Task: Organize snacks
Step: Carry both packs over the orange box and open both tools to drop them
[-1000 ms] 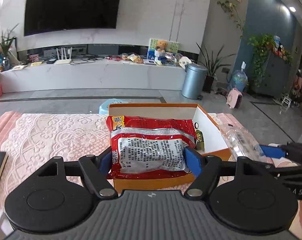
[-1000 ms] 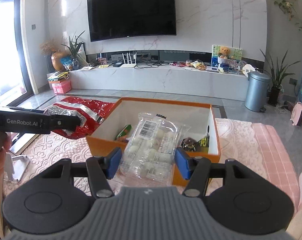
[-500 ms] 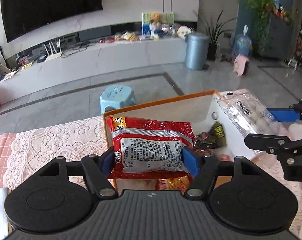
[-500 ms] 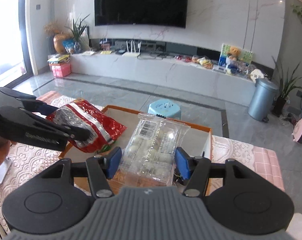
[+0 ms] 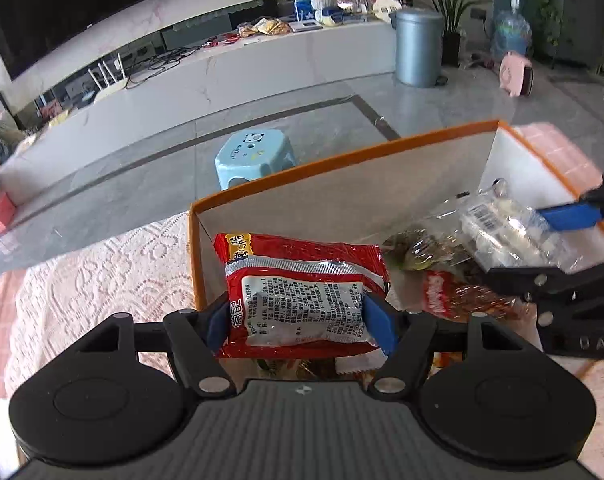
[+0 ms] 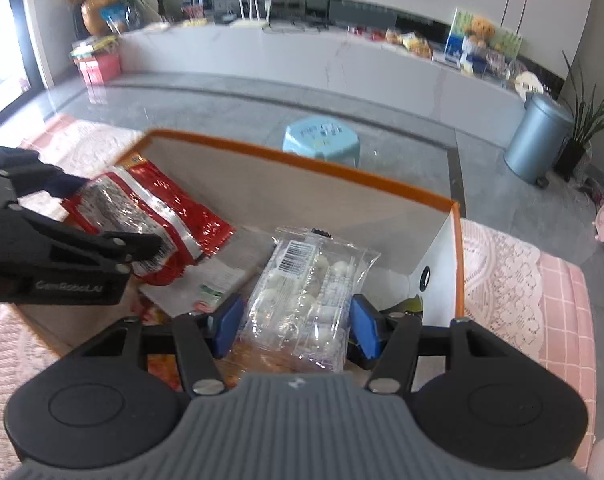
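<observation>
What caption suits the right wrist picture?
Right gripper lowers a clear candy packet into the orange box, beside the left gripper's red packet.

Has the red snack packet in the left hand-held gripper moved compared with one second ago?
Yes. The red snack packet, then before the orange box's near wall, is now past it, above the snacks inside.

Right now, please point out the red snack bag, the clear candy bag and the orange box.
red snack bag [image 5: 302, 300], left wrist view, printed back panel.
clear candy bag [image 6: 306, 300], right wrist view, bag's middle.
orange box [image 6: 322, 166], right wrist view, far rim.
</observation>
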Demonstrator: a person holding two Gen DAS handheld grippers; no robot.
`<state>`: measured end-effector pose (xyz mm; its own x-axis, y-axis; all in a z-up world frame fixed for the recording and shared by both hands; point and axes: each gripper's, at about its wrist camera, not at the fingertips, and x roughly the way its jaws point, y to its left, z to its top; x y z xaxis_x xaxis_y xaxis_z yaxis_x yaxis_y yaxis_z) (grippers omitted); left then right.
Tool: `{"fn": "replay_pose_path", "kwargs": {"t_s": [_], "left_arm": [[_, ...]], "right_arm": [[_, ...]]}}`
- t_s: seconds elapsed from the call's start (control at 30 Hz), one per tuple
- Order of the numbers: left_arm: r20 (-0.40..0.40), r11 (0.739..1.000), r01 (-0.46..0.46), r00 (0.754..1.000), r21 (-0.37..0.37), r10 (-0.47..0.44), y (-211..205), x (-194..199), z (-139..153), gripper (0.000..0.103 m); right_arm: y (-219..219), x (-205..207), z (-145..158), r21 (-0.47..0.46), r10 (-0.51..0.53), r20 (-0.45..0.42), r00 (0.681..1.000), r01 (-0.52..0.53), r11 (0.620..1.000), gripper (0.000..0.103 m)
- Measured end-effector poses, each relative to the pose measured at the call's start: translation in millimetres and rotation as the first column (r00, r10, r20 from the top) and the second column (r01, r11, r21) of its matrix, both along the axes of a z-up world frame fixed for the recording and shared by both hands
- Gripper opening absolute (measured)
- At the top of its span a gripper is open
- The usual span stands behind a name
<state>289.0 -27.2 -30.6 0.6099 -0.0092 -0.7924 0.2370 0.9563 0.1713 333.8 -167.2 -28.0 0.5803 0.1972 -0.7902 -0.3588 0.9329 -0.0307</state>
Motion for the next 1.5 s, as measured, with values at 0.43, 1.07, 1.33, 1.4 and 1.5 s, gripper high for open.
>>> {"fn": "replay_pose_path", "kwargs": {"t_s": [0.43, 1.07, 1.33, 1.4, 1.5], "left_arm": [[-0.004, 0.984, 0.040, 0.999, 0.175, -0.040, -23.0, 15.0, -21.9, 0.086], [-0.021, 0.998, -0.047, 0.999, 0.043, 0.048, -5.2, 20.2, 3.5, 0.097], [0.014, 0.995, -0.093, 0.996, 0.019, 0.093, -3.1, 12.7, 20.5, 0.099], [0.020, 0.994, -0.110, 0.994, 0.010, 0.110, -0.6, 11.4, 23.4, 0.099], [0.027, 0.992, -0.126, 0.992, -0.006, 0.126, 3.2, 8.0, 29.0, 0.099]], "right_arm": [[7.9, 44.5, -30.4, -0.105, -0.033, -0.115, 0.993, 0.021, 0.994, 0.057], [13.1, 37.8, -21.3, -0.160, -0.056, -0.089, 0.994, 0.041, 0.986, 0.070], [11.4, 20.1, -1.9, -0.151, -0.048, -0.062, 0.997, 0.038, 0.988, 0.071], [11.3, 15.2, 1.9, -0.151, -0.045, -0.055, 0.997, 0.036, 0.988, 0.071], [11.3, 8.3, 7.7, -0.150, -0.045, -0.046, 0.998, 0.038, 0.988, 0.071]]}}
